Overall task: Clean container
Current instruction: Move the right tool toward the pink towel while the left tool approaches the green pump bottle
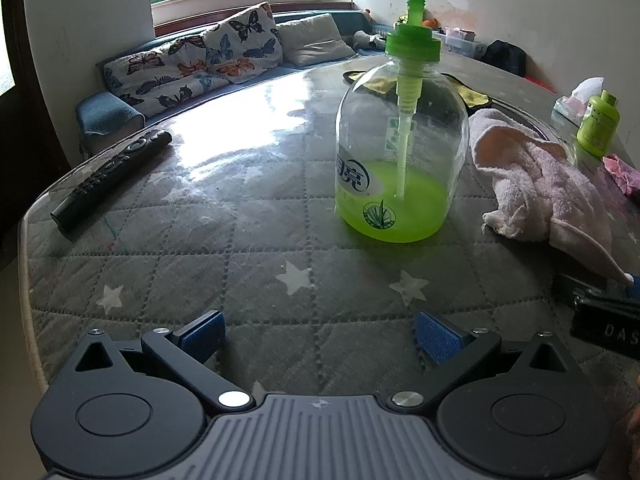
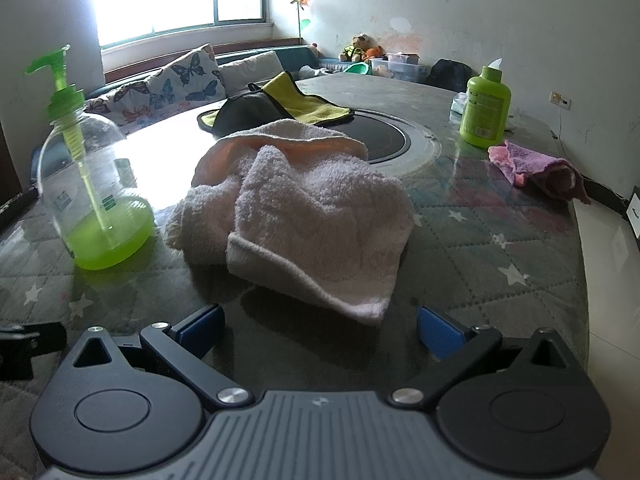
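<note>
A clear pump bottle (image 1: 400,152) with a green pump head and green liquid at its bottom stands upright on the table; it also shows at the left in the right wrist view (image 2: 96,184). A crumpled pale pink towel (image 1: 540,188) lies just right of it and fills the centre of the right wrist view (image 2: 304,208). My left gripper (image 1: 320,336) is open, low over the table, well short of the bottle. My right gripper (image 2: 320,332) is open too, with the towel's near corner just ahead of its fingers.
A black remote (image 1: 112,176) lies at the table's left edge. A yellow and black cloth (image 2: 280,108) lies beyond a round hob (image 2: 400,140). A small green bottle (image 2: 484,108), a tissue pack (image 1: 576,100) and a pink-purple rag (image 2: 540,168) sit at the right. A sofa with cushions (image 1: 192,64) stands behind.
</note>
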`<state>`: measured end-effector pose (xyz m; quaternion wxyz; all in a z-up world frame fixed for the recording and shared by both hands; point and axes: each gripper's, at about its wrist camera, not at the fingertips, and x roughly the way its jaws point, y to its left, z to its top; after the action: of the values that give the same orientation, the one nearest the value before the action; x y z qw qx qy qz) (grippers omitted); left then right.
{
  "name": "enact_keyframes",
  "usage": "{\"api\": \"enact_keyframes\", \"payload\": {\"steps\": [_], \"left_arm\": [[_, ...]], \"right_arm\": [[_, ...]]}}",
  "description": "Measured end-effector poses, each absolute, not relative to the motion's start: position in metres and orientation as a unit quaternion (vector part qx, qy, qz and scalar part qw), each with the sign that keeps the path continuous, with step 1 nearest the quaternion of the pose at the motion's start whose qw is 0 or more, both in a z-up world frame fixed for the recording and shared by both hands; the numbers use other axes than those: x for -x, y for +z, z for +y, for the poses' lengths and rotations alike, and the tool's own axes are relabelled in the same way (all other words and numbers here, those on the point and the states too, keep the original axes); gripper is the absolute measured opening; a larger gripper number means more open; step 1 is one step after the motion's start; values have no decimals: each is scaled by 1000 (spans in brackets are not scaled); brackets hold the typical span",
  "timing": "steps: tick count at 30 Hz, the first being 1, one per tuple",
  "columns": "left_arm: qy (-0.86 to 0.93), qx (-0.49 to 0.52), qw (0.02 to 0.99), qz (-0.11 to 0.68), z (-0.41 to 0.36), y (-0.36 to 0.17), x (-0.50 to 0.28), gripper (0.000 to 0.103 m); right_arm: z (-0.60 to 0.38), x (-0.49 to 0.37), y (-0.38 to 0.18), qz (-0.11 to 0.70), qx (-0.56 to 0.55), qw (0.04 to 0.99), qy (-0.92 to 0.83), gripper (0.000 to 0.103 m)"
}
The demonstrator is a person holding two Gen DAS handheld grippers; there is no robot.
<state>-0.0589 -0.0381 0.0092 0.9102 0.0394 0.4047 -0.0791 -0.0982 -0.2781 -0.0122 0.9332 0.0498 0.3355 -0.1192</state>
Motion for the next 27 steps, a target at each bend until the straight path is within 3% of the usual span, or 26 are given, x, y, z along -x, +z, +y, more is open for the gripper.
{"api": "enact_keyframes", "payload": {"steps": [27], "left_arm": [[-91, -46, 900, 423, -43, 11, 59, 103]], "right_arm": [[-263, 115, -5, 352, -50, 933, -52, 103]]}}
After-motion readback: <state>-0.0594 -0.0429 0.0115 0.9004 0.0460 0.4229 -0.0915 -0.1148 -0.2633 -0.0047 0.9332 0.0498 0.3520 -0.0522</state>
